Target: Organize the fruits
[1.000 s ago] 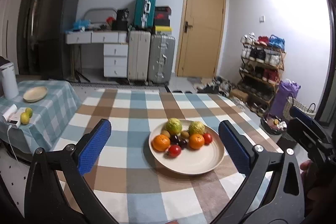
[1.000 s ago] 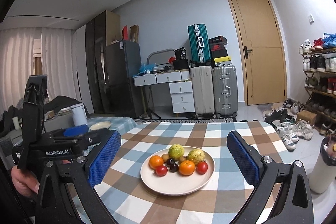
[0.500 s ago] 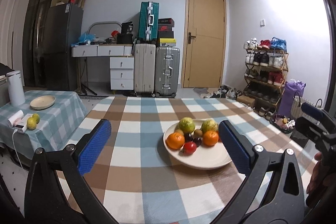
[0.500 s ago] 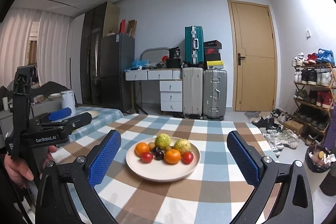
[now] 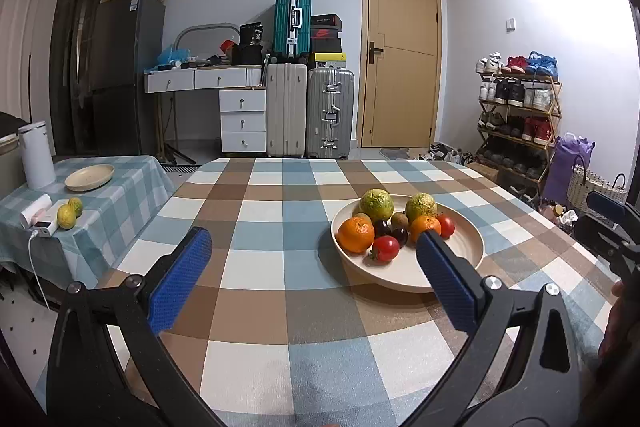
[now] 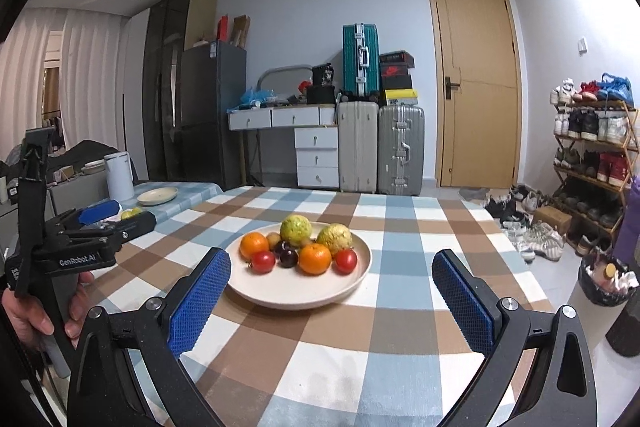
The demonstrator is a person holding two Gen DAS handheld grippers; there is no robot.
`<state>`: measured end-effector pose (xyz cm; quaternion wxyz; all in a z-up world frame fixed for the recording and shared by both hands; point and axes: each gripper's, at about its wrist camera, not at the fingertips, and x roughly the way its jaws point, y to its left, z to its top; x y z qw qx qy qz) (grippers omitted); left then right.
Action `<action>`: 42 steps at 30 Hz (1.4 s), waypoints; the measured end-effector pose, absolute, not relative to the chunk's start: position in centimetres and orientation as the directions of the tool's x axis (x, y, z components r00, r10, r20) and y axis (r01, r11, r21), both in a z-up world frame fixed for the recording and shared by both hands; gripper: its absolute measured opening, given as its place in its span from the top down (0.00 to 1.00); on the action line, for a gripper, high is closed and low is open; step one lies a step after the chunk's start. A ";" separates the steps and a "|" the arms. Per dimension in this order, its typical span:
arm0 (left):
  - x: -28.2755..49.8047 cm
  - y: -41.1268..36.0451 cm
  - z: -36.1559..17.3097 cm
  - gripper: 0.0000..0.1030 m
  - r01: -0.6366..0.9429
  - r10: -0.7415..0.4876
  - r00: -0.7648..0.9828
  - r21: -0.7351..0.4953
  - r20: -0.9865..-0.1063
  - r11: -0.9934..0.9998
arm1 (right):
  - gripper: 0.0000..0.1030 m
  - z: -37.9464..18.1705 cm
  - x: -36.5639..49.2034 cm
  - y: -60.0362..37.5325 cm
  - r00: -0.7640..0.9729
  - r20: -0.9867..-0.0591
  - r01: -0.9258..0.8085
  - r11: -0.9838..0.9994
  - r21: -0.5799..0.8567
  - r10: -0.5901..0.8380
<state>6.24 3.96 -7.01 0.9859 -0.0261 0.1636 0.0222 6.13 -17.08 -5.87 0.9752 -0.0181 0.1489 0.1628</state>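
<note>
Hovering wide open and empty, left gripper (image 5: 308,259) and right gripper (image 6: 330,277) face the fruit plate (image 6: 298,295) at twelve o'clock on the bench (image 6: 400,307); nothing sorted yet.

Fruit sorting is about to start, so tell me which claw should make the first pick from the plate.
Right, probably. The right claw is open with the plate of fruit almost centred between its pads. The left claw is also open, but the plate sits off toward its right pad. Neither holds anything.
</note>
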 end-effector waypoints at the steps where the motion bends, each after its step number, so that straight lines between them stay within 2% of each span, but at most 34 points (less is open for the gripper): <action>1: 6.4 3.8 -7.1 0.01 -0.052 0.037 0.945 -0.037 -0.326 0.998 | 0.00 -5.9 6.2 -17.1 0.902 -0.300 -0.322 0.947 0.015 0.311; 6: 7.3 2.8 -7.3 0.01 -0.051 0.052 0.939 0.012 -0.339 0.999 | 0.00 -6.0 6.9 -16.8 0.887 -0.343 -0.327 0.945 0.007 0.309; 9: 7.1 2.9 -7.3 0.01 -0.042 0.038 0.948 -0.005 -0.317 0.999 | 0.00 -6.2 7.1 -16.5 0.879 -0.357 -0.335 0.942 0.006 0.315; 14: 6.7 3.0 -7.2 0.01 -0.039 0.034 0.949 -0.009 -0.312 0.999 | 0.00 -6.1 6.6 -16.6 0.892 -0.331 -0.326 0.945 0.002 0.309; 42: 6.8 3.0 -7.4 0.01 -0.039 0.034 0.950 -0.010 -0.312 0.999 | 0.00 -6.3 6.8 -16.7 0.890 -0.332 -0.332 0.943 -0.002 0.313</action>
